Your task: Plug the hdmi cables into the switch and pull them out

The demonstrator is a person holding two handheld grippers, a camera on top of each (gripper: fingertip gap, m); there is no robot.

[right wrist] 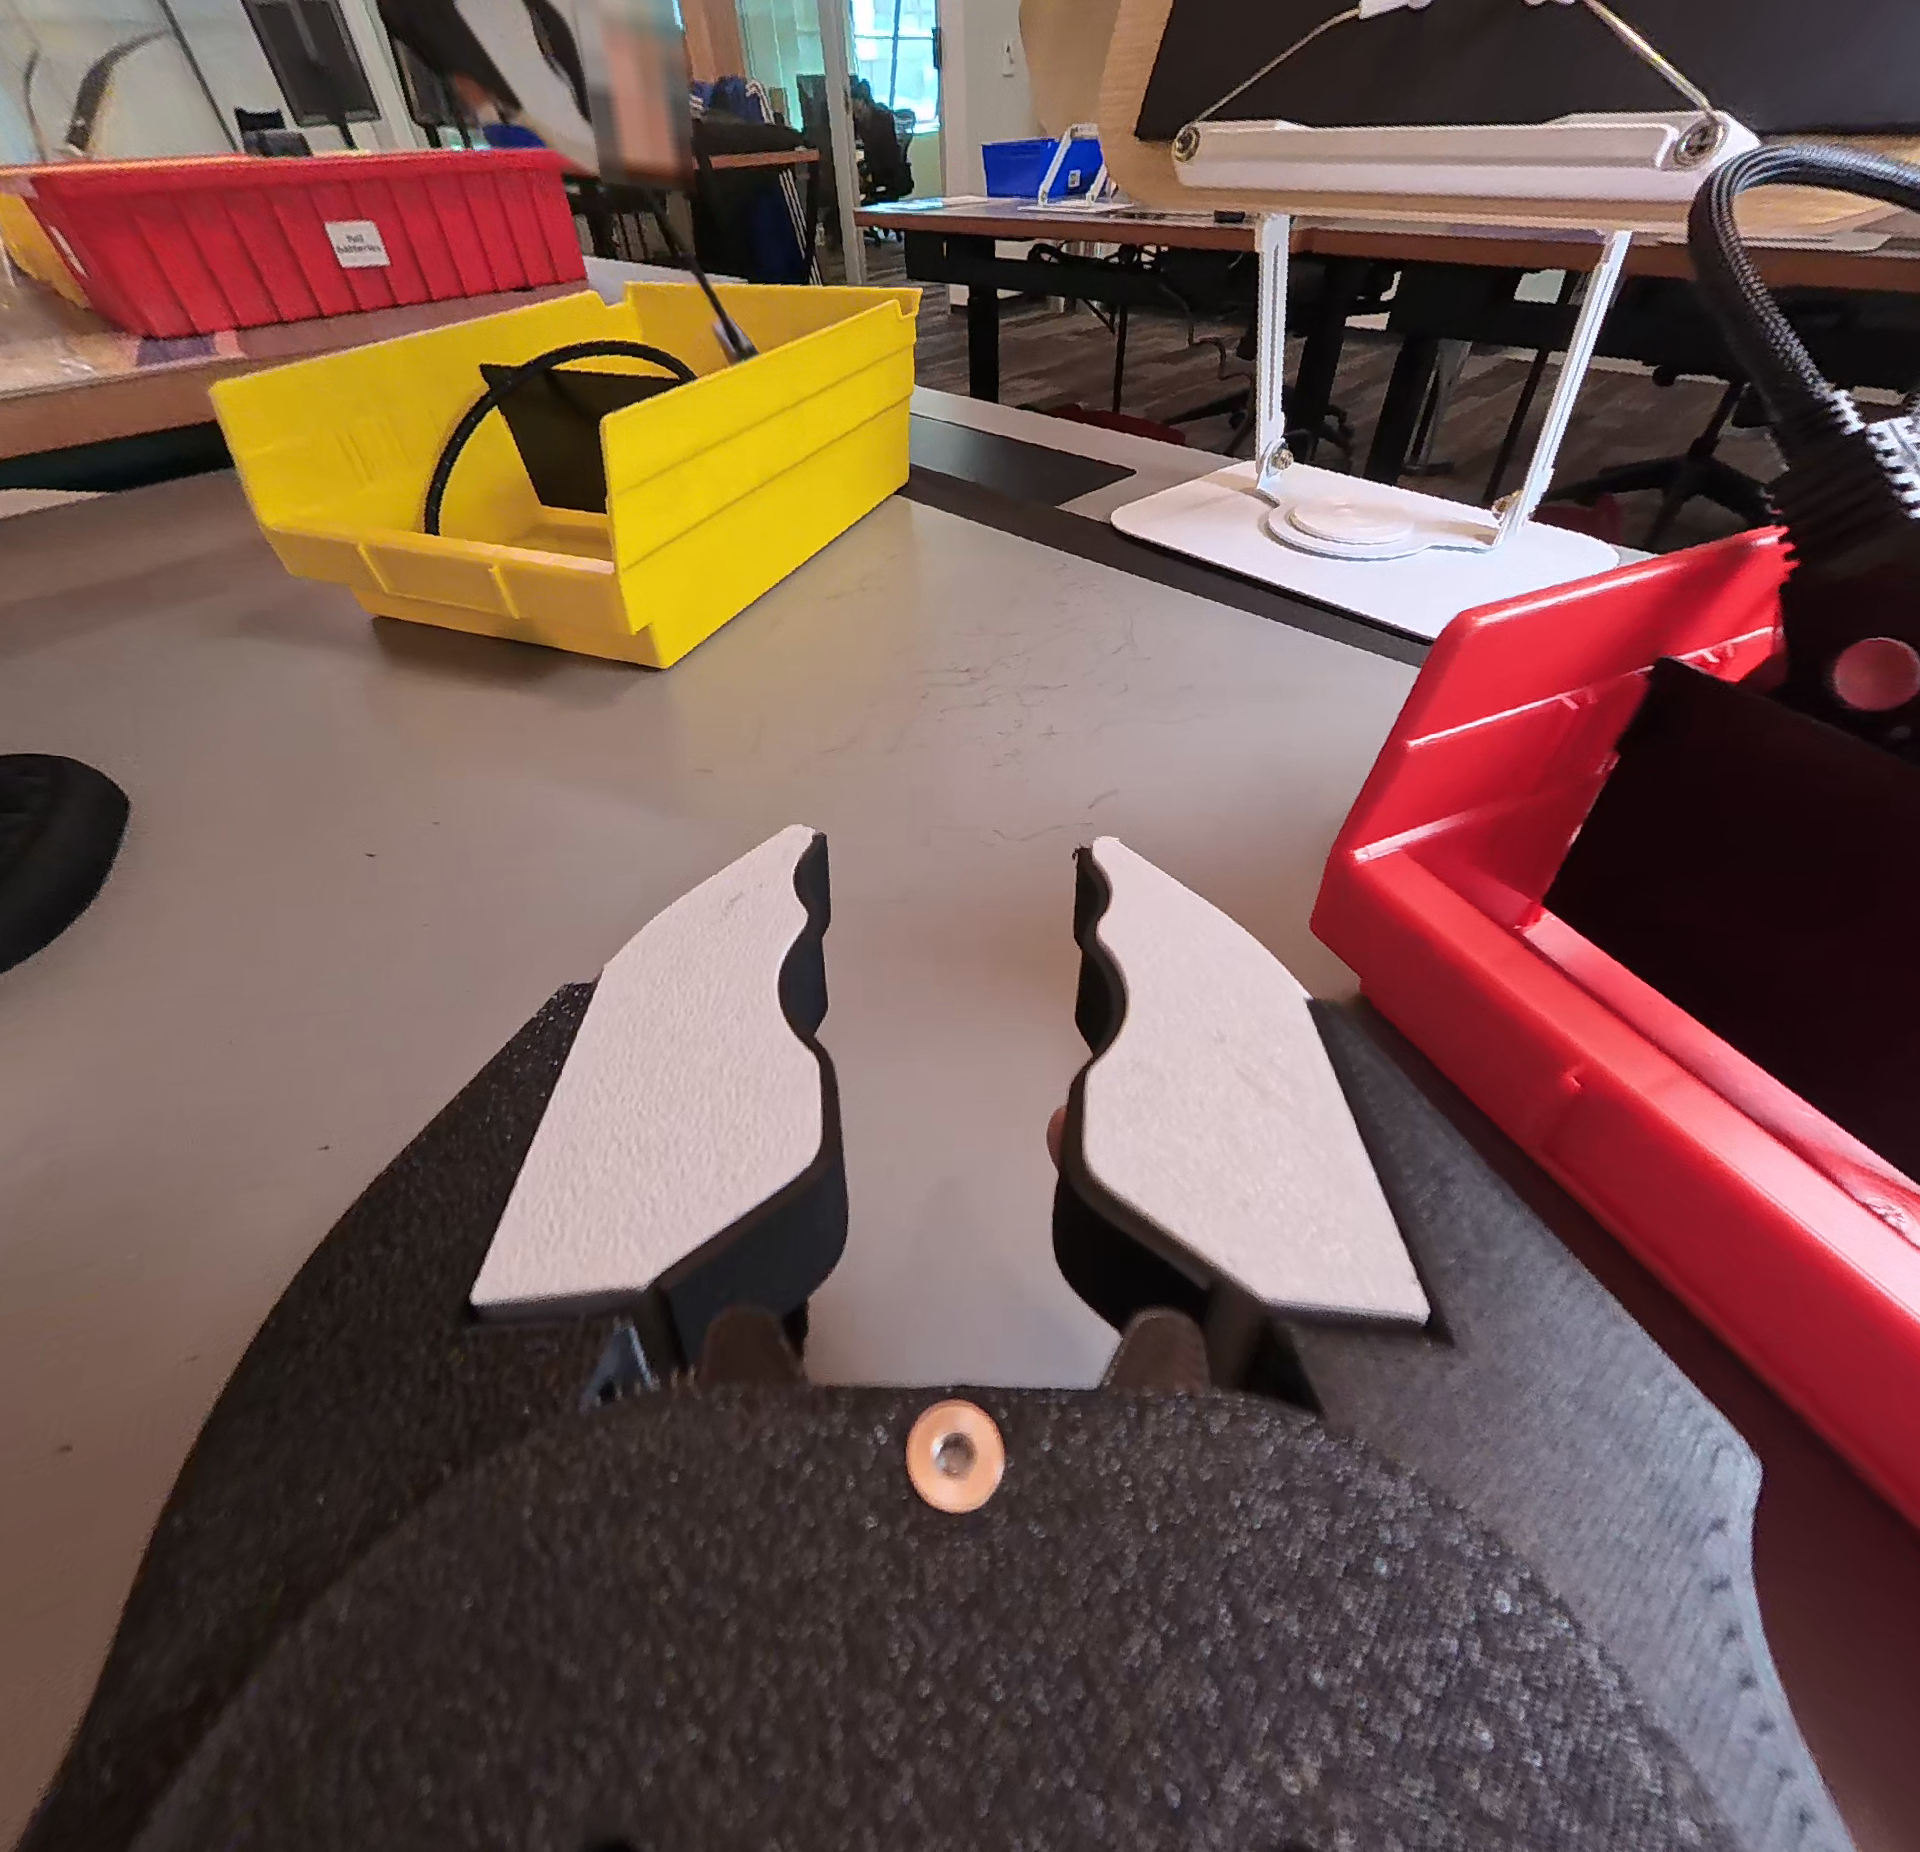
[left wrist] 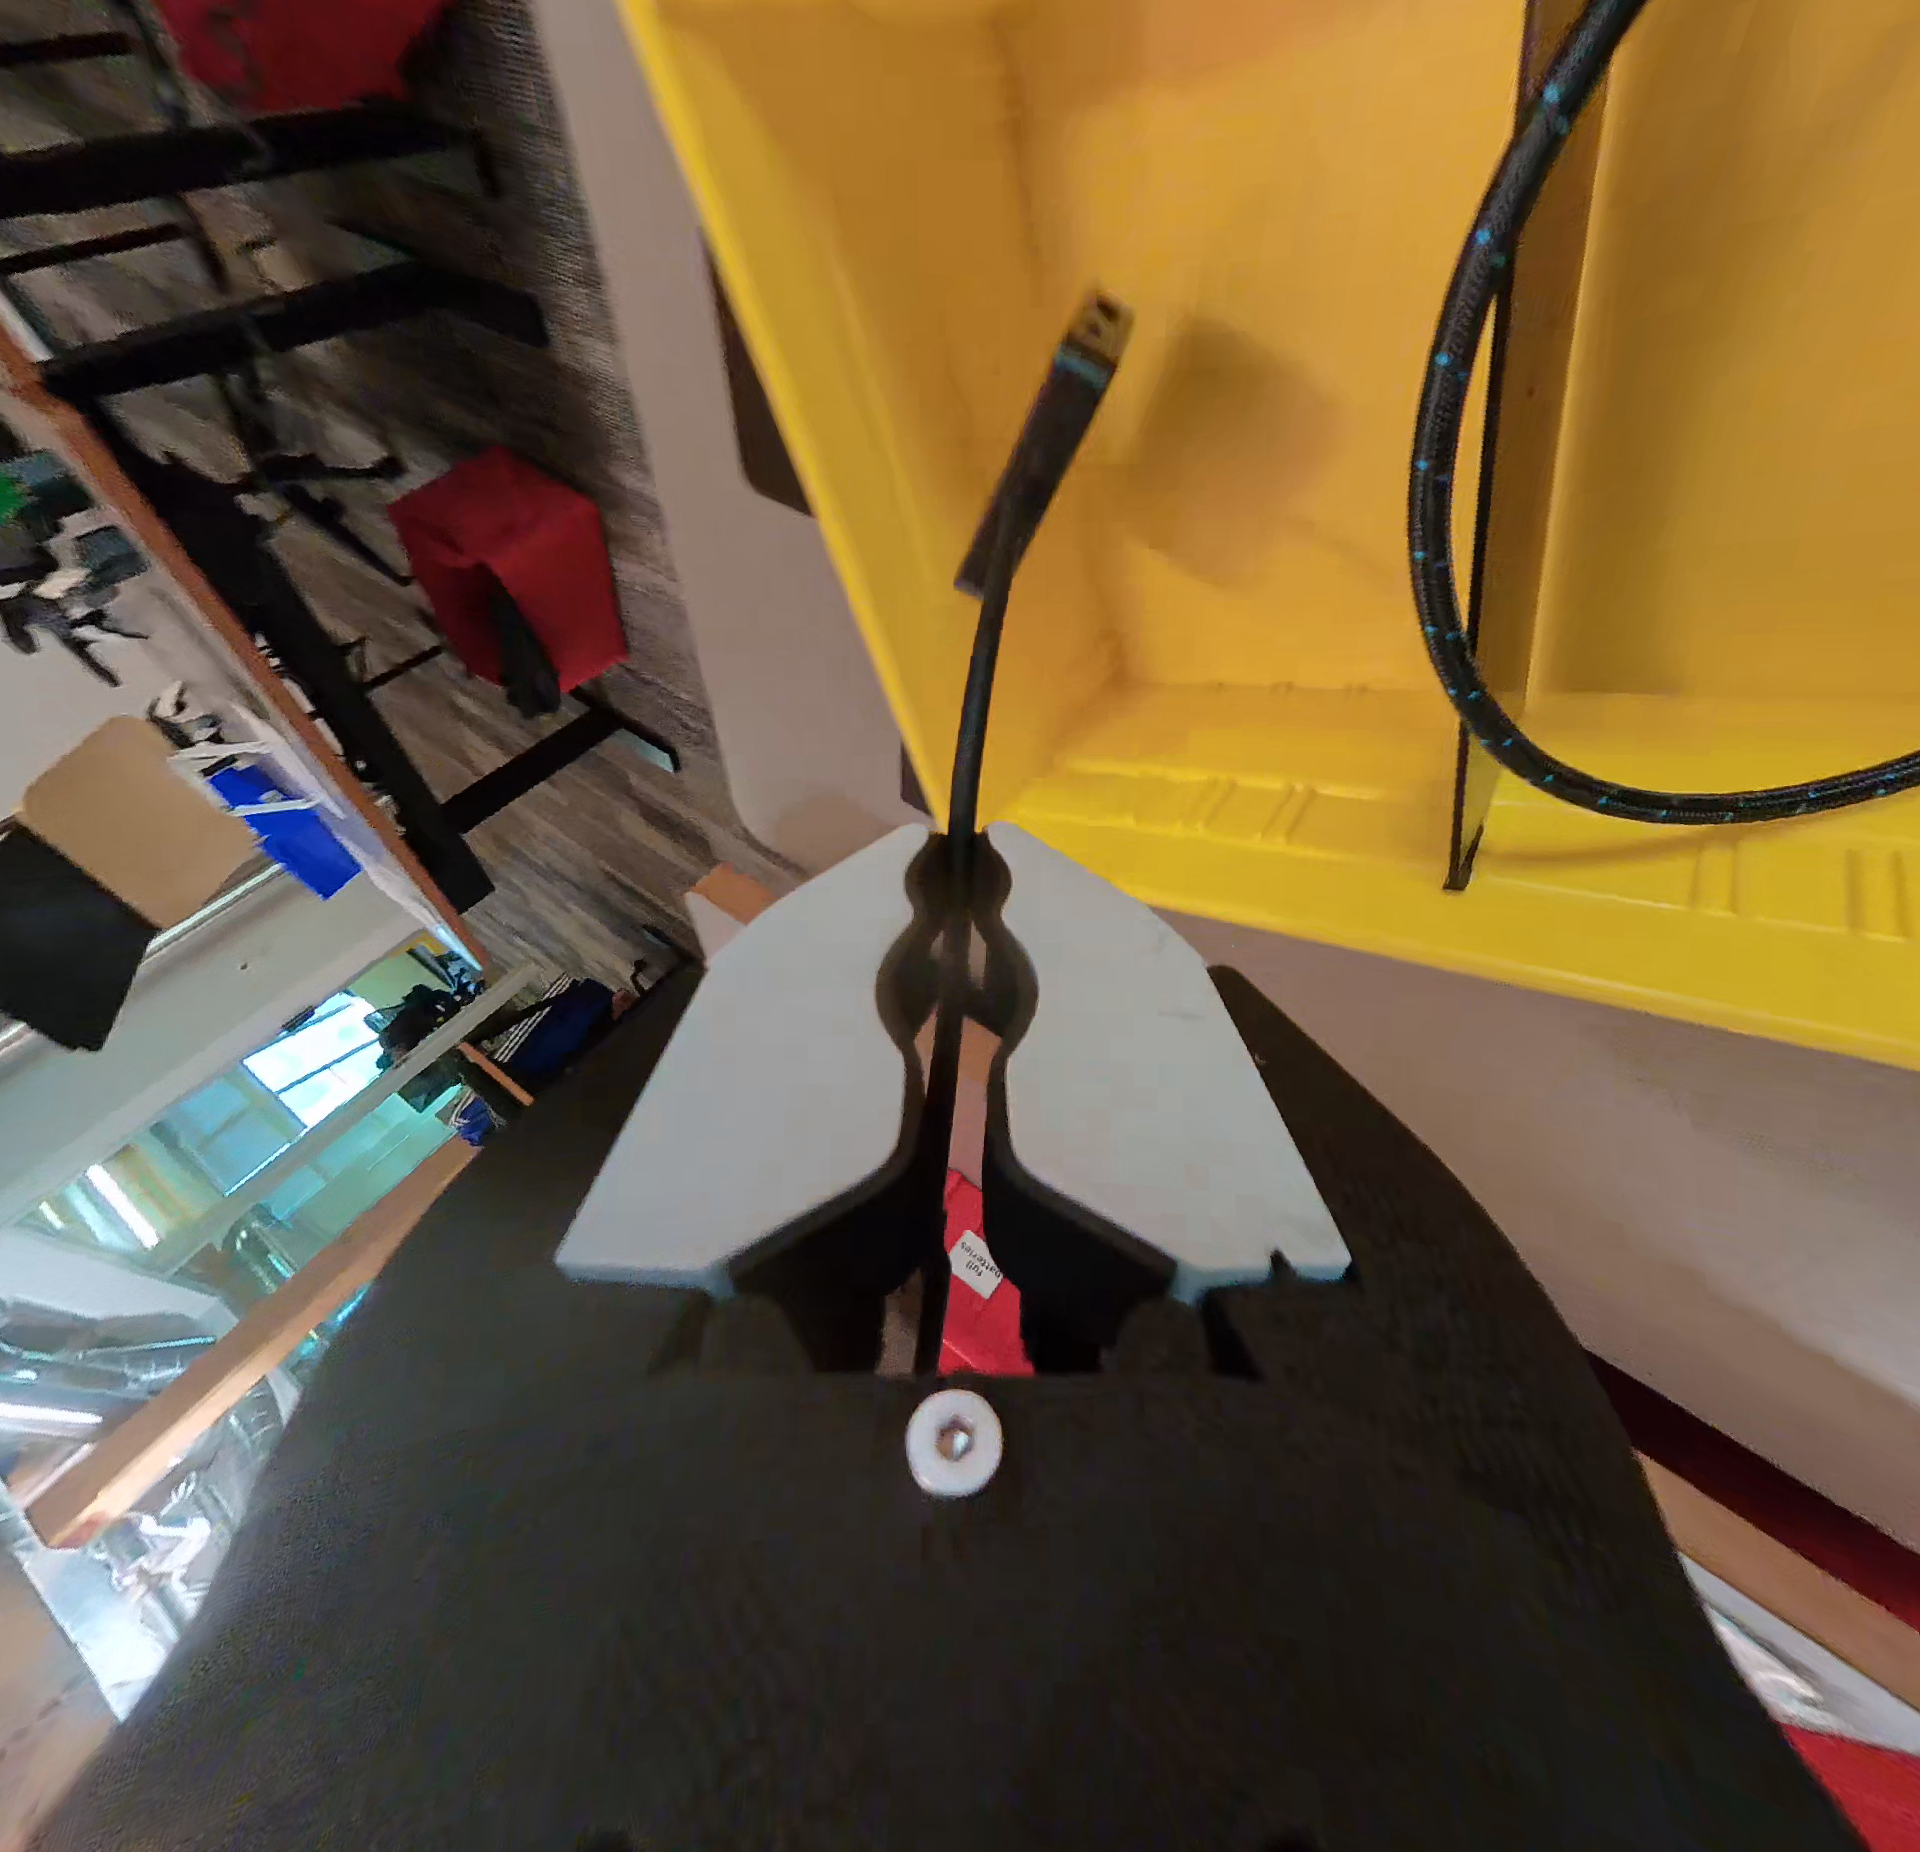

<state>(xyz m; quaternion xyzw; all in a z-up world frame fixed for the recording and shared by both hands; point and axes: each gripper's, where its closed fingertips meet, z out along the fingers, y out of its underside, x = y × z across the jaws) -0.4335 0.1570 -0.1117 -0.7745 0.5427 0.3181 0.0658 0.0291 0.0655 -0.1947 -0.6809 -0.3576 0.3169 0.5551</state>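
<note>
Above the yellow bin (left wrist: pixel 1299 296), the left gripper (left wrist: pixel 958 846) is clamped tight on one thin black HDMI cable (left wrist: pixel 982 680), its plug (left wrist: pixel 1081 358) hanging over the bin's floor

Two cables are in that bin: the held one and a braided loop (left wrist: pixel 1455 555) around a dark divider (right wrist: pixel 566 441). At lower centre the right gripper (right wrist: pixel 951 857) gapes wide, holding nothing, over one grey table (right wrist: pixel 468 763); a red bin (right wrist: pixel 1558 867) stands right, a white stand (right wrist: pixel 1351 524) beyond
</note>
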